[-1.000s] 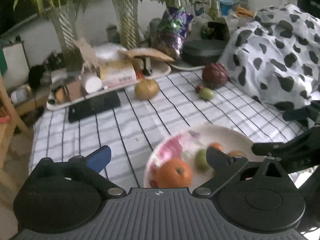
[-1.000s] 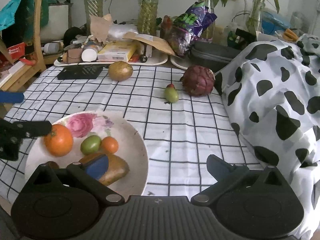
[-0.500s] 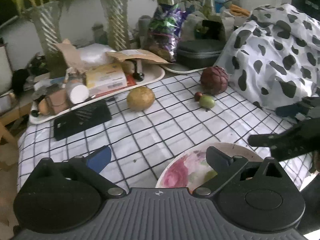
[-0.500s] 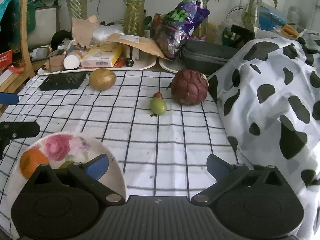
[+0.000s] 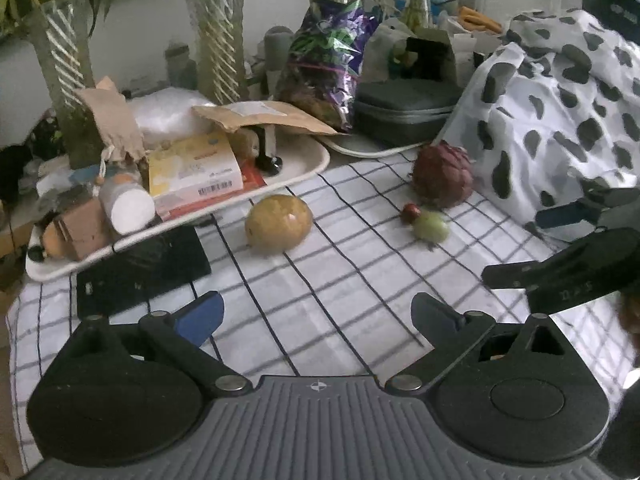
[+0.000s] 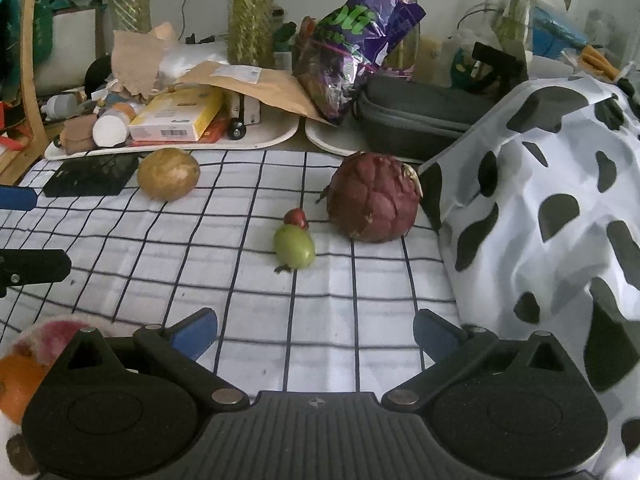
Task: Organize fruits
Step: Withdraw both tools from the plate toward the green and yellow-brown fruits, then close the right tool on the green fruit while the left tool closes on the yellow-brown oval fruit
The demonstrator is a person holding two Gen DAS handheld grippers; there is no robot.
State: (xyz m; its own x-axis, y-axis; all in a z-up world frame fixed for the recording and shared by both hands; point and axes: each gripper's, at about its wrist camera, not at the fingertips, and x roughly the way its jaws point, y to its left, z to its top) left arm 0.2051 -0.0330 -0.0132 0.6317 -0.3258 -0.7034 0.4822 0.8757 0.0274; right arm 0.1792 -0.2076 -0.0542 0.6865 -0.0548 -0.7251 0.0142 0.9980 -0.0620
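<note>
From the left wrist view, the left tool (image 5: 316, 316) is spread wide with nothing between its fingers, hovering over the checked cloth (image 5: 340, 280) on the counter. Ahead of it sits the yellow fruit (image 5: 279, 222), off by itself, and further right the green fruit (image 5: 431, 227) touching a tiny red fruit (image 5: 411, 212), with the big dark red fruit (image 5: 442, 174) just behind them. The right tool (image 5: 560, 240) pokes in from the right edge, also empty by the looks of it. From the right wrist view, the right tool (image 6: 316, 330) is released too, jaws well apart, aimed pretty much straight at the green fruit (image 6: 294, 246) with the red fruit (image 6: 296, 217) stuck to its far side and the dark red fruit (image 6: 374, 196) just beside. The plate (image 6: 52, 330) peeks in bottom left with an orange (image 6: 16, 384) on it, so some sorting looks done already. Best guess: this is the reach for the next loose fruit. The next move probably calls for easing forward and down so the fingers straddle the green one without nudging the little red one away.
</note>
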